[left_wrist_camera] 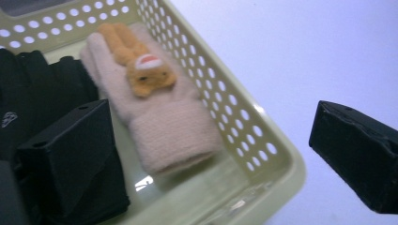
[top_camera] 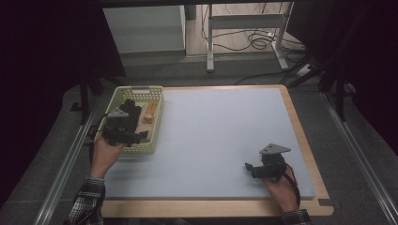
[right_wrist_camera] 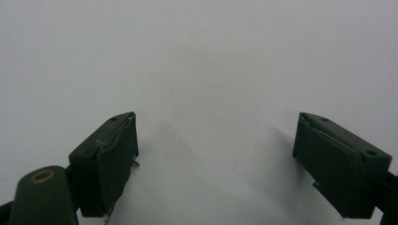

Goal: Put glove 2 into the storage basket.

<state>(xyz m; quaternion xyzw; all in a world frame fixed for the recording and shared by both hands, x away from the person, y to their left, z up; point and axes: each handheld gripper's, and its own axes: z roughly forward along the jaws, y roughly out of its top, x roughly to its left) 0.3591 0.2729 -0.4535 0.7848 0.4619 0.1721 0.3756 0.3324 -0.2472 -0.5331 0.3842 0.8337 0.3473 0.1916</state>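
Two black jaws of the left gripper are seen closest, spread wide apart with nothing held between them; one jaw hangs inside the pale green perforated plastic basket, the other outside, over the light grey foam mat. Straight ahead of this gripper, between the two jaws and a little beyond them, a pale pink knitted glove with an orange plush animal sewn on it is lying flat on the basket floor, with its cuff turned toward the jaws. On the inner jaw's side a black fabric glove is lying, touching the pink one. It is judged that the pink glove is about to be picked. Because the basket wall stands between the jaws, the wall could be pinched together with the cuff, and the light basket could then be lifted or tipped. The black glove could also be caught by the inner jaw and dragged along. The right gripper is resting well apart, above the bare mat, with its jaws opened wide and empty, so the basket is not steadied by it.
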